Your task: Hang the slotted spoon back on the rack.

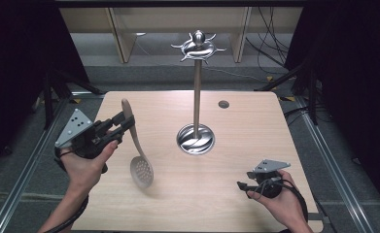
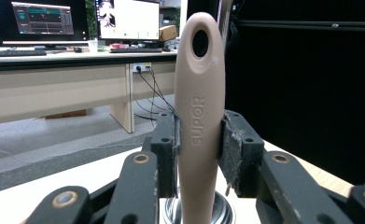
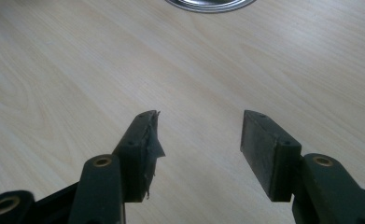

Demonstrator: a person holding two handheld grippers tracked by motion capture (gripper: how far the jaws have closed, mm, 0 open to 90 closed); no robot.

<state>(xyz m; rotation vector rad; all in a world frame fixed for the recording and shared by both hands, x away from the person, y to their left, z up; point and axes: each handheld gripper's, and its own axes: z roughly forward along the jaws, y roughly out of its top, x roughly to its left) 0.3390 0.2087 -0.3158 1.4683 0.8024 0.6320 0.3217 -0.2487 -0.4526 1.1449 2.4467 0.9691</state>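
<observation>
High view: left tool (image 1: 124,120) clamps the slotted spoon's (image 1: 138,148) handle, bowl dangling above the bench (image 1: 236,145) left of the hook stand (image 1: 196,87); right tool (image 1: 242,185) rests wide, empty; a swinging bowl could knock the stand or slip free.

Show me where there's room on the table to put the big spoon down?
Bare wood lies between the spoon and the right claw, in front of the stand. The far right corner past the small grey disc is free too. It's crowded near the left claw.
</observation>
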